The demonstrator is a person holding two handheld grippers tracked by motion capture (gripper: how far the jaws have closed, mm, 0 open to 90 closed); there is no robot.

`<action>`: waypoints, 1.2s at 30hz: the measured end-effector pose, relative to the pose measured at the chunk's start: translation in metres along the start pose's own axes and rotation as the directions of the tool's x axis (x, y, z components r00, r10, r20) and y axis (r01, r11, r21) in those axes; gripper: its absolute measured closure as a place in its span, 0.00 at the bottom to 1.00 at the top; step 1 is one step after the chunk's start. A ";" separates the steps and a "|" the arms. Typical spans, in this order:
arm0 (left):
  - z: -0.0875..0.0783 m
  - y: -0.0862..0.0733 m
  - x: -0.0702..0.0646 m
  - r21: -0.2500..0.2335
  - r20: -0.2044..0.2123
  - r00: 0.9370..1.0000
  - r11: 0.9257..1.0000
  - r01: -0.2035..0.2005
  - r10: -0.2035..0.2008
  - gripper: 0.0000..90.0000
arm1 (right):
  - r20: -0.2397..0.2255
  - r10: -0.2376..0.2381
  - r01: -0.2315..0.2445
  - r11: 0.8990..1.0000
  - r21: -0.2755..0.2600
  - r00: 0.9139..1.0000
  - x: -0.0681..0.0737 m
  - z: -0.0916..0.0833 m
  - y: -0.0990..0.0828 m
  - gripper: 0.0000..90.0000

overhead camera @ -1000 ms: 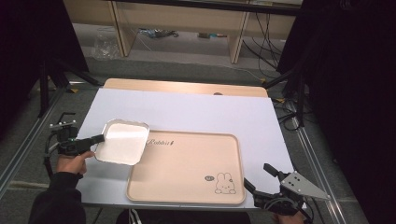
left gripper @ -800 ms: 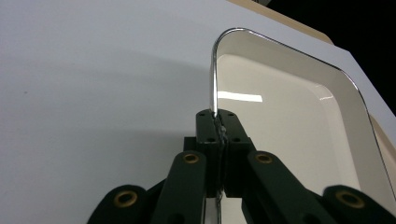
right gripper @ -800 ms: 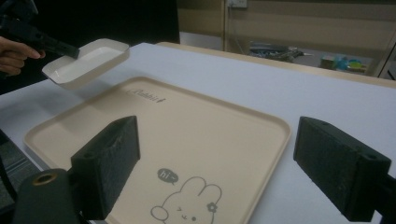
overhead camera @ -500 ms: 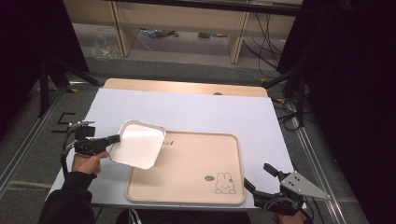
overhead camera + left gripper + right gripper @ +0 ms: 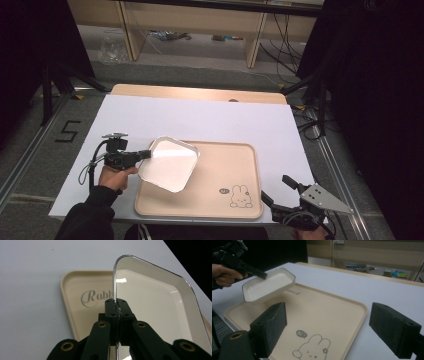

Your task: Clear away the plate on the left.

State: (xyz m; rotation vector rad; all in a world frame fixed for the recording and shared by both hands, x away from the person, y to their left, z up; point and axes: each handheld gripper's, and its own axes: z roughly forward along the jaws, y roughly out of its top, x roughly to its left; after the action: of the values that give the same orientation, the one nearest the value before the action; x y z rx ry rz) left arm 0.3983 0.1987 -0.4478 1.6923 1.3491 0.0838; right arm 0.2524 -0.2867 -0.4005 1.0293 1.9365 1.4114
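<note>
A white shallow dish (image 5: 170, 163) with a thin metal rim hangs tilted over the left end of a beige tray (image 5: 225, 165). The tray carries a rabbit drawing and lies on the white table. My left gripper (image 5: 148, 154) is shut on the dish's left rim, held by a hand (image 5: 114, 176). In the left gripper view the pads (image 5: 110, 308) pinch the rim of the dish (image 5: 155, 302) above the tray (image 5: 75, 297). My right gripper (image 5: 276, 189) stands open at the tray's near right corner. Between its jaws in the right gripper view (image 5: 332, 332) lies the tray (image 5: 324, 312), with the dish (image 5: 267, 286) farther off.
A white sheet (image 5: 210, 120) covers the table, with a wooden strip (image 5: 195, 93) along its far edge. Black stand legs (image 5: 55, 80) rise at the left and right. Shelving and cables (image 5: 200, 25) sit beyond the table. A "5" mark (image 5: 67, 131) is on the floor at the left.
My left gripper has carried the dish to the right, from beside the tray's left edge to over its left end. The right gripper has kept still.
</note>
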 end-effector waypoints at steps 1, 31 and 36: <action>0.002 -0.001 -0.003 0.008 0.004 1.000 1.000 -0.006 0.006 0.98 | 0.000 -0.001 0.001 1.000 -0.001 1.000 0.000 0.000 0.000 0.17; 0.060 -0.031 -0.049 0.165 0.015 0.995 0.981 -0.102 0.100 0.97 | -0.008 0.006 -0.006 1.000 -0.009 1.000 0.000 0.000 0.000 0.17; 0.061 -0.037 -0.050 0.198 0.043 0.996 0.977 -0.086 0.079 0.95 | -0.004 -0.002 0.002 1.000 -0.008 1.000 -0.001 0.000 0.000 0.17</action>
State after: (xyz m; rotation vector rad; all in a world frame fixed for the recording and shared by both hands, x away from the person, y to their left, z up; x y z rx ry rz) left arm 0.3863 0.1202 -0.4838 1.9089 1.2965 -0.0347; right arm 0.2526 -0.2872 -0.4007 1.0209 1.9325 1.4204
